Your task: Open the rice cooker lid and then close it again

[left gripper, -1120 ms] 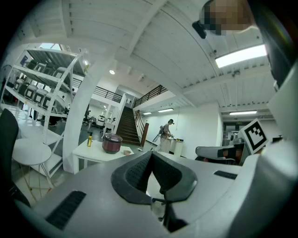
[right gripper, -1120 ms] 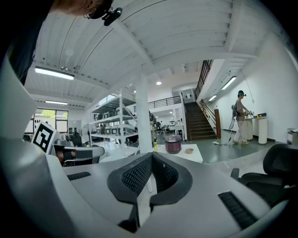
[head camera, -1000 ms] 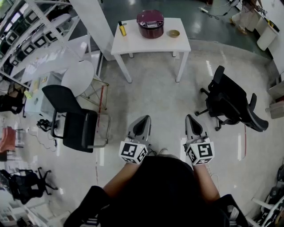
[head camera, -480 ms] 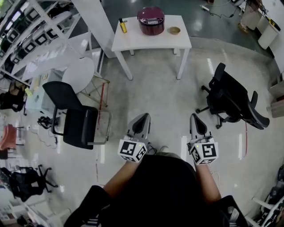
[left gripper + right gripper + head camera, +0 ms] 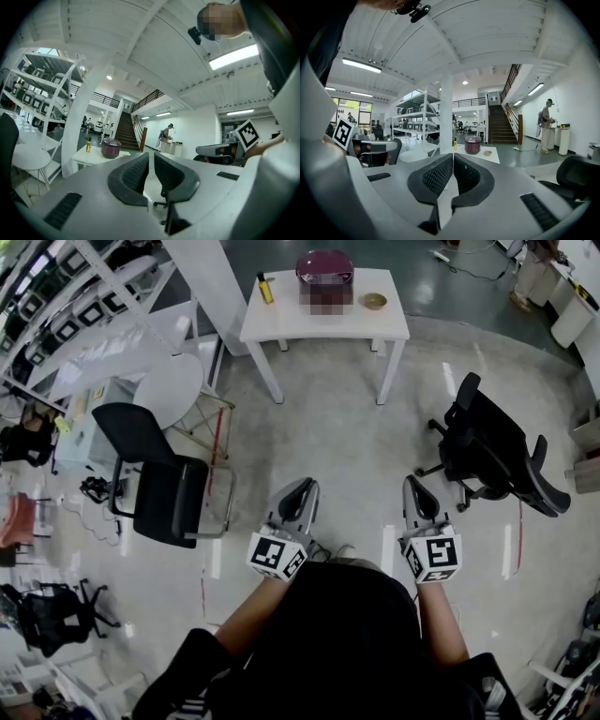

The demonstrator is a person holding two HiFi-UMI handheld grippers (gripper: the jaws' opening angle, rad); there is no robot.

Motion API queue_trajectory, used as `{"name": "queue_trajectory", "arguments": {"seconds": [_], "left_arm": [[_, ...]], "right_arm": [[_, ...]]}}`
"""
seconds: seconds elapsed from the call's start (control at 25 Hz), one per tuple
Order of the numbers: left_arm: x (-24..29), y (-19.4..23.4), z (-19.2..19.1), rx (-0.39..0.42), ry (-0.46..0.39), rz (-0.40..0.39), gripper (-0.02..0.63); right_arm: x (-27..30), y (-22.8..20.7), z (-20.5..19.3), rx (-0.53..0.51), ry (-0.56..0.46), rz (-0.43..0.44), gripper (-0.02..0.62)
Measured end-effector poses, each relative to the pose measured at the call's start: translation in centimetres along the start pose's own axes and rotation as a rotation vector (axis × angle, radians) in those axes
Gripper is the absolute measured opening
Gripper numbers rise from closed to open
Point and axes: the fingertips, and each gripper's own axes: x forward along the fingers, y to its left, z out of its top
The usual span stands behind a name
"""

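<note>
The dark red rice cooker [image 5: 324, 263], lid down, stands on a white table [image 5: 281, 320] far ahead across the floor. It also shows small in the left gripper view [image 5: 111, 148] and the right gripper view [image 5: 472, 144]. My left gripper [image 5: 303, 487] and right gripper [image 5: 412, 486] are held side by side in front of my body, pointing roughly level toward the table. Both are shut with nothing between the jaws [image 5: 151, 158] [image 5: 453, 160]. Neither is anywhere near the cooker.
A yellow bottle [image 5: 265, 287] and a small bowl [image 5: 375, 301] flank the cooker. Black office chairs stand left [image 5: 155, 479] and right [image 5: 492, 451] of the path. A round white table [image 5: 169, 395], shelving and a white pillar [image 5: 202, 277] lie left. A person [image 5: 545, 124] stands far off.
The table with the cooker sits slightly higher in the head view. Both grippers stay shut in about the same place in front of me.
</note>
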Motion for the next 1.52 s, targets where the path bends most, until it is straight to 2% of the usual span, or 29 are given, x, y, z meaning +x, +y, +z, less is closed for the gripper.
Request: {"name": "queue_trajectory", "arguments": {"seconds": [0.12, 0.16, 0.24, 0.28, 0.36, 0.48, 0.72, 0.88, 1.16, 1.24, 1.28, 1.52], "left_arm": [[0.2, 0.3, -0.5, -0.017, 0.021, 0.001, 0.085], [0.3, 0.3, -0.4, -0.016, 0.019, -0.002, 0.103], [0.0, 0.0, 0.5, 0.017, -0.006, -0.012, 0.148], [-0.2, -0.1, 1.1, 0.038, -0.022, -0.013, 0.157], [-0.5, 0.1, 1.6, 0.051, -0.034, -0.006, 0.182], [-0.3, 0.7, 0.6, 0.010, 0.003, 0.013, 0.227], [-1.1, 0.4, -1.3, -0.023, 0.078, 0.046, 0.242], [0.0, 0.1, -1.4, -0.049, 0.117, 0.022, 0.242], [4.7, 3.1, 0.1, -0.018, 0.069, -0.004, 0.235], [6.1, 4.2, 0.8, -0.006, 0.024, -0.008, 0.177], [7.0, 4.7, 1.1, -0.008, 0.006, -0.017, 0.170], [14.1, 8.8, 2.6, -0.030, -0.018, -0.064, 0.200]], "right_arm": [[-0.1, -0.9, 0.2, 0.032, -0.010, -0.025, 0.001], [-0.1, -1.2, 0.1, 0.044, -0.002, -0.028, 0.031], [-0.4, -1.9, -0.3, 0.065, 0.020, -0.033, 0.165], [-0.6, -2.3, -0.5, 0.067, 0.029, -0.034, 0.188], [-1.0, -2.8, -0.7, 0.057, 0.040, -0.029, 0.196], [-1.2, -3.3, -1.1, 0.052, 0.045, -0.017, 0.201], [-0.9, -2.5, -2.7, 0.098, 0.054, 0.015, 0.201], [0.0, -2.8, -3.4, 0.104, 0.075, 0.031, 0.201], [3.1, -3.6, -4.0, 0.142, 0.079, 0.042, 0.202], [4.5, -4.1, -3.9, 0.135, 0.081, 0.033, 0.202], [5.3, -4.5, -3.8, 0.132, 0.083, 0.027, 0.202], [12.2, -7.9, -2.3, 0.129, 0.100, 0.001, 0.202]]}}
